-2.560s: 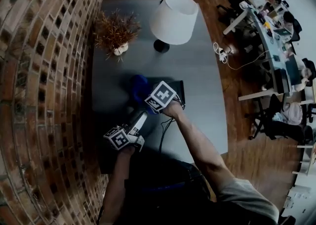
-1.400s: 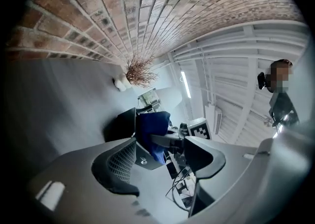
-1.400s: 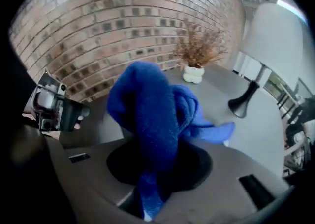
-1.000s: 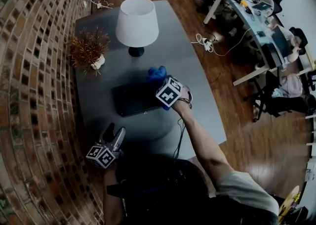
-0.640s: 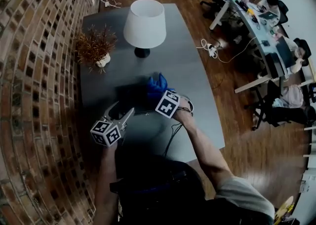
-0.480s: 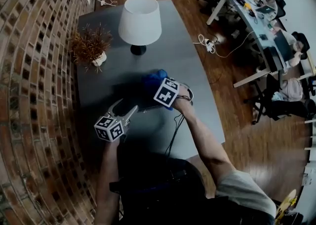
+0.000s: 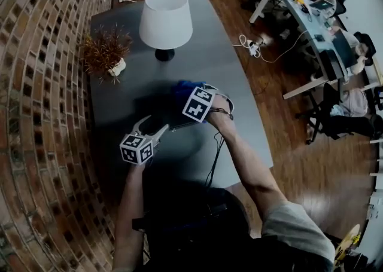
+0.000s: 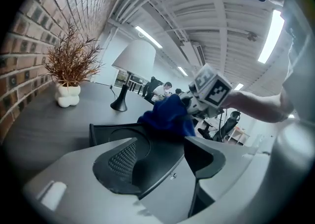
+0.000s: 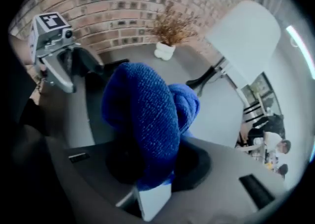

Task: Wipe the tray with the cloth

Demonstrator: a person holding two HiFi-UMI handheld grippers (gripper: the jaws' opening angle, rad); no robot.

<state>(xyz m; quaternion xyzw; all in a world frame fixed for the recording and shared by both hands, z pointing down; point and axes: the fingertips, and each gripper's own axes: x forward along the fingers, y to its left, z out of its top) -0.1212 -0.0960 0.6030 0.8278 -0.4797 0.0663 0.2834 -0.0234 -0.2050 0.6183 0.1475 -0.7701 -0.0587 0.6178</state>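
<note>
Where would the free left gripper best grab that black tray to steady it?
Probably the thin raised rim nearest the person: the tray lies flat, so only that rim fits between the left gripper's open jaws. Come in low from that side; the cloth held by the right gripper occupies the far part.

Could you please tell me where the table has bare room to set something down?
Bare table lies right of the lamp and tray, toward the room-side edge, and between the plant and tray. The tray is crowded: left hand-held gripper, right hand-held gripper, cloth.
</note>
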